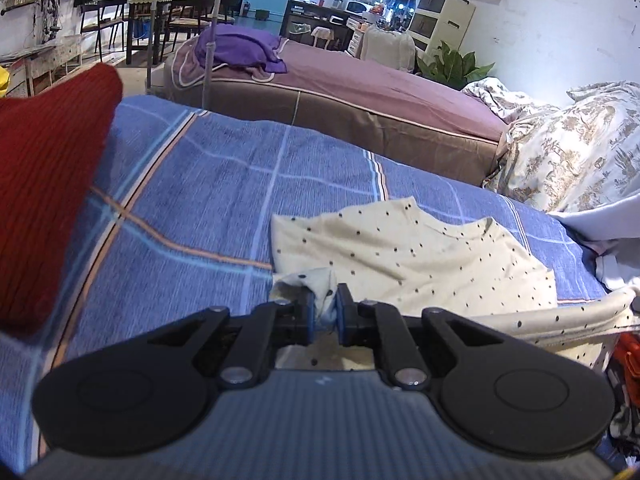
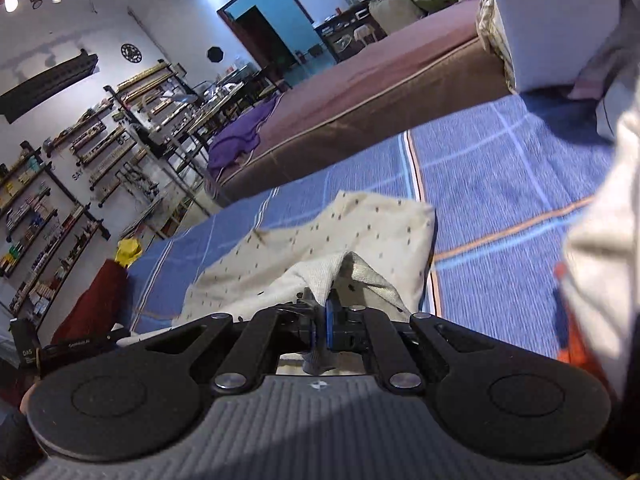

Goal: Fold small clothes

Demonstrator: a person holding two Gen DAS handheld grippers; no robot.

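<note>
A wide blue bedsheet with pale and orange check lines [image 1: 208, 184] fills the scene, stretched flat over the bed. Behind it runs a long brown mattress under a mauve cover [image 1: 360, 96], and there's a crumpled purple cloth [image 1: 240, 50] heaped at its far end. Off to the right of the left wrist view, a bunched cream quilt with a tan print [image 1: 568, 152] spills onto the blue sheet's edge.

On the left edge of that same view, a dark red ribbed knit garment [image 1: 44, 184] looms close to the lens, big and blurred. Over in the right wrist view a pale grey-white piece of cloth [image 2: 600, 232] hangs down the right side, again too close to read clearly.

And here's the one in play: the small cream garment with dark dots [image 1: 400, 248] lies on the blue sheet, partly spread, its near edge lifted off the surface at two places. The left gripper [image 1: 325, 308] is clamped tight on a bunched corner of that fabric, blue pads pressing the cloth from both sides. The right gripper [image 2: 320, 320] is pinched on another fold of the same dotted garment, the fabric tenting up out of its closed jaws with the paler inner side showing. The dotted cloth sags between the two grips.
</note>
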